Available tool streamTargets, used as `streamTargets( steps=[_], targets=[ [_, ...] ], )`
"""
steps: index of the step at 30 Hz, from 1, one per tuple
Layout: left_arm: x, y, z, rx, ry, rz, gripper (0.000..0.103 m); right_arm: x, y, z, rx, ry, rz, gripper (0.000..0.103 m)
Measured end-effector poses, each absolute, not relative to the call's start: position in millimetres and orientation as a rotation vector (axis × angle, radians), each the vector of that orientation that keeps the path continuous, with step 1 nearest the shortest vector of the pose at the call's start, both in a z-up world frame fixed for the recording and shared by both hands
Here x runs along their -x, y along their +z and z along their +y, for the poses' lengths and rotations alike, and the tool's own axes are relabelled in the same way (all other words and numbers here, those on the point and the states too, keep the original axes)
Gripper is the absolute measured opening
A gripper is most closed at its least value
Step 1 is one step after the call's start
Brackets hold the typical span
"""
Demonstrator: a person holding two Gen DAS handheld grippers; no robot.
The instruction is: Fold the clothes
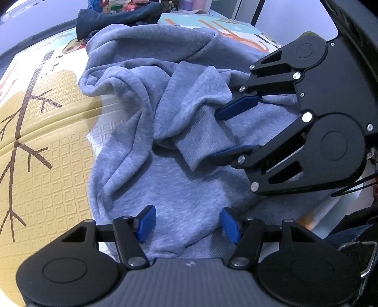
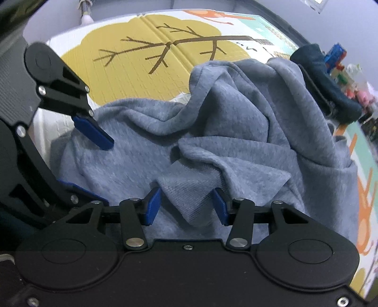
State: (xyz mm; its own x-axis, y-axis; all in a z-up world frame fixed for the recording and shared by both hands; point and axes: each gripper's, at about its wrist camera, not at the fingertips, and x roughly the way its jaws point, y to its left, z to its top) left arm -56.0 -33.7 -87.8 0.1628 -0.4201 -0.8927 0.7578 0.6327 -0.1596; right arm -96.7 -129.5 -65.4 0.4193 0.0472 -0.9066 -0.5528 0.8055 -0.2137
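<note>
Play mat (image 1: 47,179), printed with a yellow tree, carries your work. Grey sweatshirt (image 1: 179,184) lies rumpled across the mat's middle; a dark garment (image 1: 118,16) sits at its far edge. Ribbed cuff (image 2: 186,203) lies between the pads of your right claw (image 2: 186,205), jaws parted, not pressing. Your left claw (image 1: 186,224) hovers wide over flat fabric, holding nothing.

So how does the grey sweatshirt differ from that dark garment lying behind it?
The grey sweatshirt is light grey, while the dark garment is navy or near-black. The sweatshirt is spread wide and rumpled across the play mat, a ribbed cuff lying on top; the dark garment is a smaller bunched heap at the far edge. Both look like soft clothes, neither yet folded.
</note>
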Motion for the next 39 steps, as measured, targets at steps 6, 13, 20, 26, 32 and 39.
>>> streamTargets(
  steps=[6,13,20,26,32,39],
  targets=[
    [56.8,-86.9,-31.3,-0.351,-0.857,1.122,0.065,95.3,-71.3,-122.8,0.627,0.336,1.036,0.045],
    [54.4,-79.9,-28.0,-0.301,-0.856,1.110,0.066,80.2,-68.3,-133.6,0.526,0.260,1.048,0.027],
    [50.4,-72.7,-29.9,-0.275,-0.859,1.093,0.067,69.8,-53.9,-155.5,0.360,0.204,1.044,0.010],
    [44.9,-63.8,-37.0,-0.233,-0.864,1.056,0.067,65.3,-30.2,-178.5,0.167,0.161,1.033,0.009],
    [41.8,-52.3,-50.0,-0.247,-0.891,0.999,0.067,66.4,-2.6,-201.4,0.030,0.096,0.986,0.007],
    [38.4,-38.9,-65.3,-0.255,-0.950,0.933,0.068,73.7,29.2,-231.1,-0.034,-0.045,0.894,0.002]
  ],
)
